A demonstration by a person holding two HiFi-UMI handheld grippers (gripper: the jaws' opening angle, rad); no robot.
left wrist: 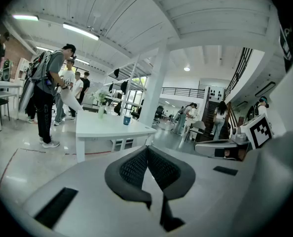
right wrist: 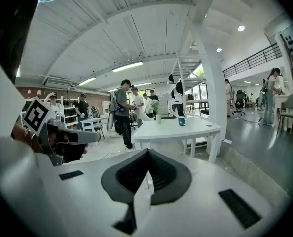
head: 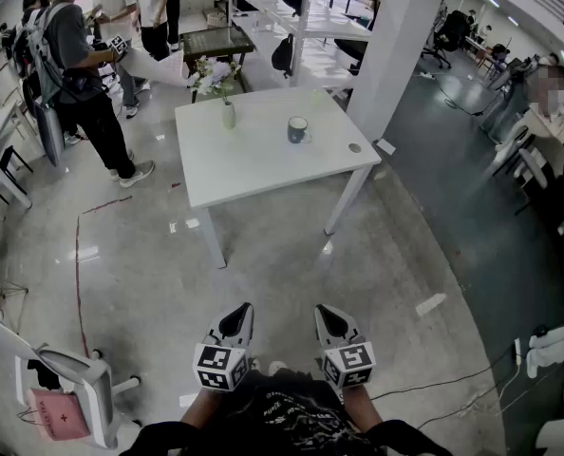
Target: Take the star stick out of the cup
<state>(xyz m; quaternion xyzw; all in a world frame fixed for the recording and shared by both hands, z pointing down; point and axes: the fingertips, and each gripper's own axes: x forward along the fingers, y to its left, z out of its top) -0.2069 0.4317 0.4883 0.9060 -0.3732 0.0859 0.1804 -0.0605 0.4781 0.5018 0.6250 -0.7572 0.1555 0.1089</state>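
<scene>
I hold both grippers low and close to my body, side by side and pointing forward over the floor (head: 291, 255). The left gripper (head: 242, 310) has its jaws pressed together with nothing between them, as its own view shows (left wrist: 147, 148). The right gripper (head: 324, 310) is the same: jaws fully together and empty (right wrist: 148, 151).

Both are well apart from the white desk (head: 253, 164), which stands far ahead of me. One cup (head: 298, 129) stands upright on the desk's right half. It is dark blue with a paler inside, and it shows small in both gripper views (left wrist: 127, 120) (right wrist: 181, 120). The star stick is too small for me to make out at this range.

Left of the cup, near the far edge, stands one pale vase (head: 228, 114) with white flowers. One small round thing (head: 355, 147) lies near the desk's right corner. A few people (head: 83, 74) stand at the far left.
</scene>
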